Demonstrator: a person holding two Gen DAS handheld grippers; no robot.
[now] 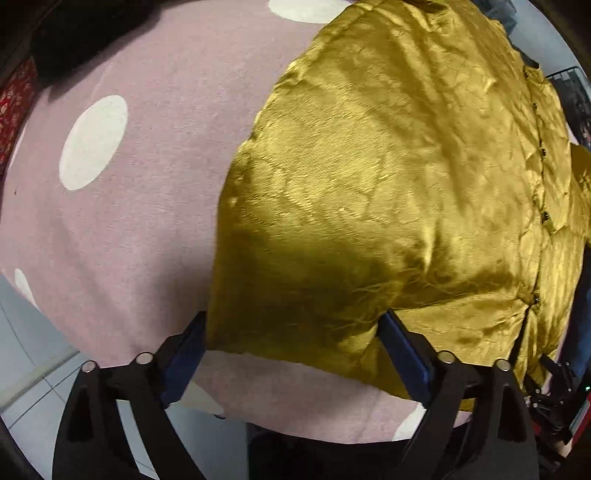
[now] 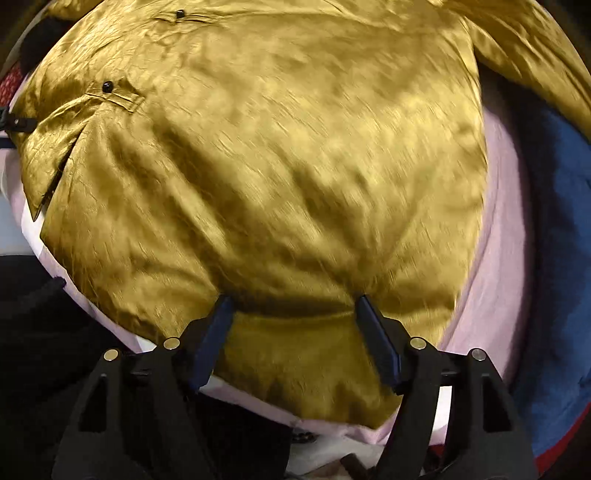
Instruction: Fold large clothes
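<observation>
A large shiny gold button-up garment (image 1: 388, 192) lies spread on a pink rug with white dots (image 1: 129, 221). Its button placket runs along the right of the left wrist view. My left gripper (image 1: 295, 325) is open, its jaws wide apart over the garment's near left hem corner. In the right wrist view the garment (image 2: 277, 166) fills the frame, with dark buttons at the upper left. My right gripper (image 2: 293, 306) is open, its jaws straddling a raised fold of the near hem.
Grey tiled floor (image 1: 33, 354) lies left of the rug. Dark cloth (image 1: 81, 33) and red patterned fabric (image 1: 14, 107) sit at the far left. In the right wrist view blue fabric (image 2: 554, 258) lies right of the rug (image 2: 498, 258) and black cloth (image 2: 40, 332) at the lower left.
</observation>
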